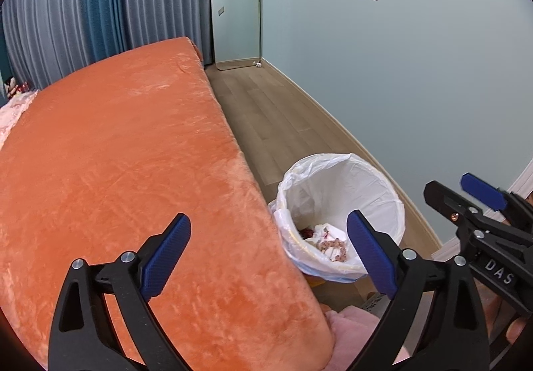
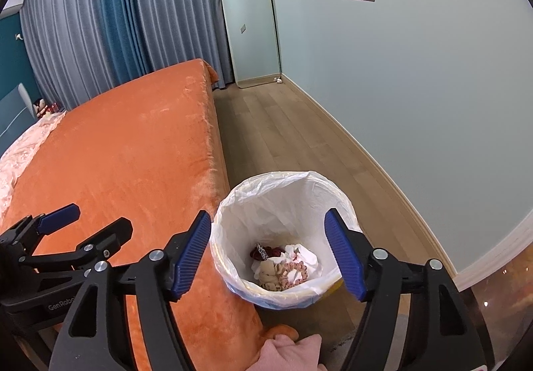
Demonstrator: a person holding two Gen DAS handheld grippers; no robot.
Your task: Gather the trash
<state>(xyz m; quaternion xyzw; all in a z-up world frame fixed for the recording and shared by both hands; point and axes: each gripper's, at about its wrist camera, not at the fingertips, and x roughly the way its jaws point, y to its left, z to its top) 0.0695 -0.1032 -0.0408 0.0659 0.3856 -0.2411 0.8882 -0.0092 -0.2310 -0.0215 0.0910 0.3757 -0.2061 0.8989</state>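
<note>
Both tongs — left gripper (image 1: 268,252) and right gripper (image 2: 268,254) — spread, empty; trash (image 2: 283,266) lies in the lined wastebasket (image 2: 233,197) beside the bed's (image 2: 133,154) corner — deposit apparently done.

**Two wrist fisheyes, side by side, angled down over the bed corner**

The left wrist view looks forward and downward along its own left tool (image 1: 268,252), close above the orange bed (image 1: 126,151), with the lined bin (image 1: 339,211) at about 4 o'clock from picture centre. The right tool (image 1: 466,201) enters at 3 o'clock.

The right wrist view rides just to the right, also tilted down, nearly over the bin (image 2: 283,227), seen at 6 o'clock between its fingers; the left tool (image 2: 83,221) shows at 8 o'clock.

Both face the far curtain (image 1: 100,4) and mirror (image 1: 236,4) at 12 o'clock, sharing bed, bin, wooden floor (image 1: 266,111) and pale wall (image 1: 399,71).
</note>
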